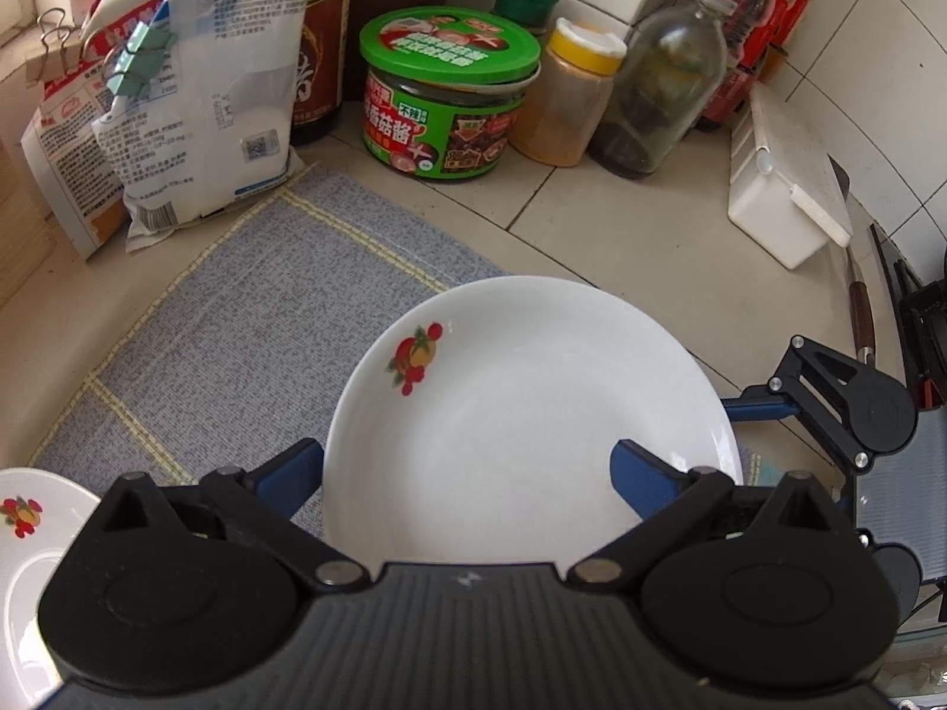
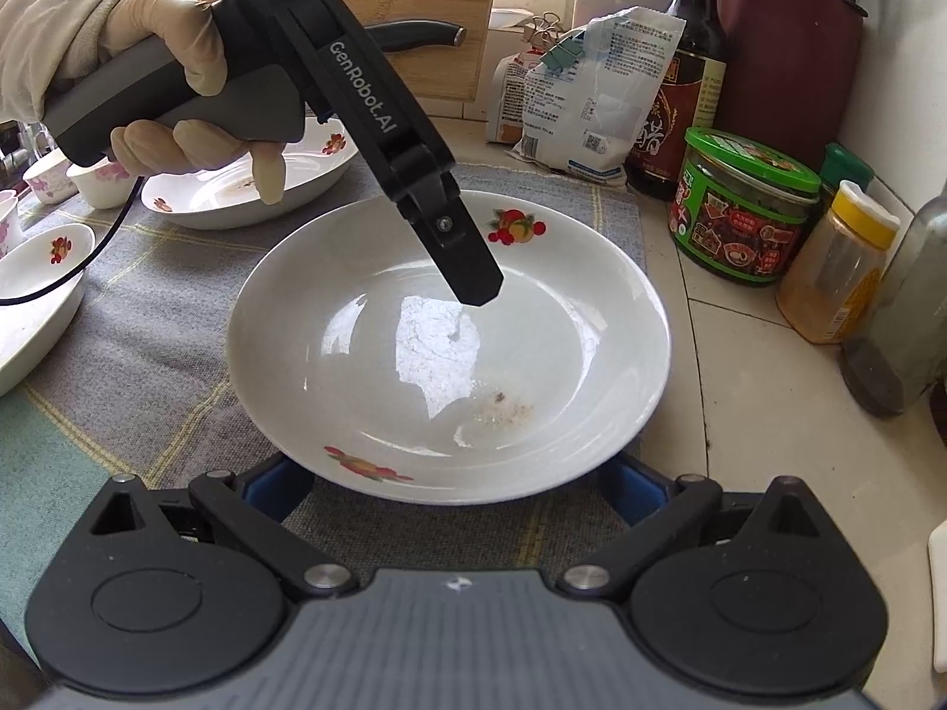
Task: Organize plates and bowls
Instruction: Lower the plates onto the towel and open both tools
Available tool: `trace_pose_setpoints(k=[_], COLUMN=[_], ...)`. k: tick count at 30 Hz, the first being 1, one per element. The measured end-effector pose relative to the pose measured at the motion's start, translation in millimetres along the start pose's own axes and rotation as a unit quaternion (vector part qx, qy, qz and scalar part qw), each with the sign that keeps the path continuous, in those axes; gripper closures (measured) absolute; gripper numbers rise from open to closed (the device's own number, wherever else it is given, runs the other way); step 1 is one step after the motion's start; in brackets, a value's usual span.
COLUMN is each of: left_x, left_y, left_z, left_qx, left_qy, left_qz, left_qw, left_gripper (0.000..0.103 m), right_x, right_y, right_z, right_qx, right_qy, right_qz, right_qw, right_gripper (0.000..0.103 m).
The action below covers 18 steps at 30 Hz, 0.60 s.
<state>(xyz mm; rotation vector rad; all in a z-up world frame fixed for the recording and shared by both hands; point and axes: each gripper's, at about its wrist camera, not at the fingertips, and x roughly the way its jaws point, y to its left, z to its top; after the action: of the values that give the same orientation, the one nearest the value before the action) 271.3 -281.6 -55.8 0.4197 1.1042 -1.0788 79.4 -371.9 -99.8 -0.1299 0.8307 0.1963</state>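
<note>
**Plate on the mat, both claws spread**

The plate [image 2: 450, 349] lies flat on the cloth mat [image 2: 148, 367]. Left gripper [image 1: 467, 476] and right gripper [image 2: 453, 482] both gape wide, holding nothing. Glazed china: stiff, slick, breakable; grip the rim. Jars [image 2: 746, 207] crowd two o'clock, another plate [image 2: 248, 189] at ten; six o'clock looks open.

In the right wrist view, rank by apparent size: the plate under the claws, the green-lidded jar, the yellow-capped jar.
1. Plate, clearly largest, though also nearest the camera.
2. Green-lidded jar.
3. Yellow-capped jar, narrower; close to the green one in height, so that gap is unsure.
</note>
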Motion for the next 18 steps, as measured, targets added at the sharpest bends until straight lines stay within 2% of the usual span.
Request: trace_pose_setpoints(k=[8,15,18], left_x=[-47.3,-87.6,-103.8], left_y=[-24.5,-58.9,-76.3], left_z=[-22.9,-57.4,-78.7], left_qx=[0.015,0.009,0.014], left_qy=[-0.047,-0.094,-0.124], left_qz=[0.030,0.058,0.082], left_qw=[0.9984,0.9938,0.9887], left_gripper=[0.001,0.001,0.001], right_x=[-25.4,-49.8,-65.2], right_y=[6.5,31.1,42.6], right_z=[-8.5,-14.8,-20.4], right_qx=[0.046,0.043,0.038], right_qy=[-0.013,-0.024,-0.040], right_qz=[-0.019,-0.045,-0.048], right_qw=[0.999,0.998,0.997], right_gripper=[0.000,0.000,0.000])
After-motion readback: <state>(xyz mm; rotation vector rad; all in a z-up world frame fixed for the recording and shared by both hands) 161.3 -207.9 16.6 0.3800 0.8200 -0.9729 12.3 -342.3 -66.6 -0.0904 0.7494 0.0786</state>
